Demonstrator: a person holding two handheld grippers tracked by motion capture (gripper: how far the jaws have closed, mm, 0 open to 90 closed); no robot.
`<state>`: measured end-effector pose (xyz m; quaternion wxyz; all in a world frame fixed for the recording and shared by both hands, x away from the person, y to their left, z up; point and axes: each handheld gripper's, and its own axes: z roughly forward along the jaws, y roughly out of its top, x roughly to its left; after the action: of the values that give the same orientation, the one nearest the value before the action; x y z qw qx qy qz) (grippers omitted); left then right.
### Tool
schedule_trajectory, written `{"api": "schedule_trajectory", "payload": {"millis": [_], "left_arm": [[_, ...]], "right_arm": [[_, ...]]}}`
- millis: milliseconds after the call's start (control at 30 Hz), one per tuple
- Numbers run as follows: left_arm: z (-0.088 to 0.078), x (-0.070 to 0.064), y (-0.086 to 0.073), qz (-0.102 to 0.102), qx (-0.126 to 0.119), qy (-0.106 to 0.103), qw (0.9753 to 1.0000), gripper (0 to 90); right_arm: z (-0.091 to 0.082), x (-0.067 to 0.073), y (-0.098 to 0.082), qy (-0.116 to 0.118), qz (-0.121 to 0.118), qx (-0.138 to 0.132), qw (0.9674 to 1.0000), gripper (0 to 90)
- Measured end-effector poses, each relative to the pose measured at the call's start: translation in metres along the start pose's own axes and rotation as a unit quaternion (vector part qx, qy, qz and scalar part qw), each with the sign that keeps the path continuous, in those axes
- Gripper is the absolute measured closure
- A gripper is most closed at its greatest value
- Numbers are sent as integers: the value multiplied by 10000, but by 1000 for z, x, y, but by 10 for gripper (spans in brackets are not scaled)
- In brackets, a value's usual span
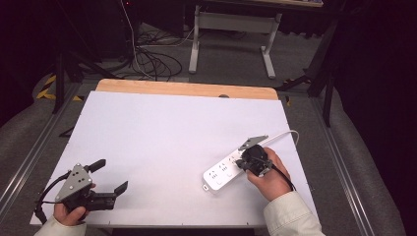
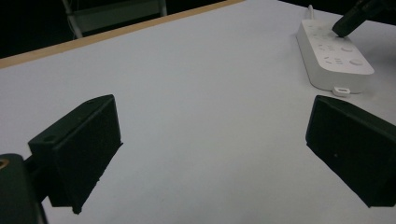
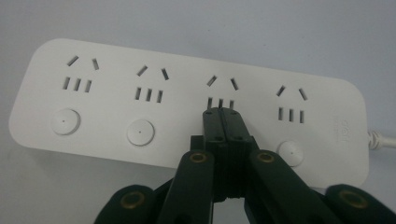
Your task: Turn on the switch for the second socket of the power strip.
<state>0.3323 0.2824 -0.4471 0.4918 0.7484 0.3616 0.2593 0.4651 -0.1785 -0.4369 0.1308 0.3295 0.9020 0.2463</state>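
Note:
A white power strip (image 1: 221, 173) with several sockets and round buttons lies on the white table (image 1: 162, 128) at the right. My right gripper (image 1: 240, 163) is shut with nothing between its jaws. In the right gripper view its tips (image 3: 226, 114) meet on the power strip (image 3: 116, 93) just below the third socket's slots and cover the spot in the button row there. My left gripper (image 1: 112, 175) lies near the front left corner, open and empty. In the left gripper view, bare table lies between the jaws of my left gripper (image 2: 212, 149), with the power strip (image 2: 334, 58) farther off.
The strip's white cable (image 1: 287, 132) curls off toward the table's right edge. A wooden strip (image 1: 187, 88) runs along the far edge. Beyond it, cables (image 1: 152, 61) and a desk frame (image 1: 233, 29) stand on the floor.

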Motion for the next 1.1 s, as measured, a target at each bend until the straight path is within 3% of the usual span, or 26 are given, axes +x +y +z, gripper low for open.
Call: {"api": "schedule_trajectory", "payload": {"millis": [233, 367, 567, 733, 933, 1100], "left_arm": [[0, 0, 0, 22, 4, 11, 10000, 38], [0, 0, 0, 1, -1, 6, 10000, 39], [0, 0, 0, 3, -2, 7, 10000, 38], [0, -1, 0, 10, 13, -5, 10000, 38], [0, -1, 0, 8, 1, 0, 10000, 39], [0, -2, 0, 14, 3, -5, 10000, 39]], "right_arm": [[1, 4, -4, -120, -5, -102, 9999, 900], [2, 2, -6, -63, 154, -146, 9998, 900], [2, 5, -7, -173, 123, -151, 9997, 900], [3, 4, -10, -116, 233, -249, 9994, 900], [3, 8, -11, -257, 138, -300, 9991, 900], [3, 7, -12, -179, 235, -324, 9990, 900]]}}
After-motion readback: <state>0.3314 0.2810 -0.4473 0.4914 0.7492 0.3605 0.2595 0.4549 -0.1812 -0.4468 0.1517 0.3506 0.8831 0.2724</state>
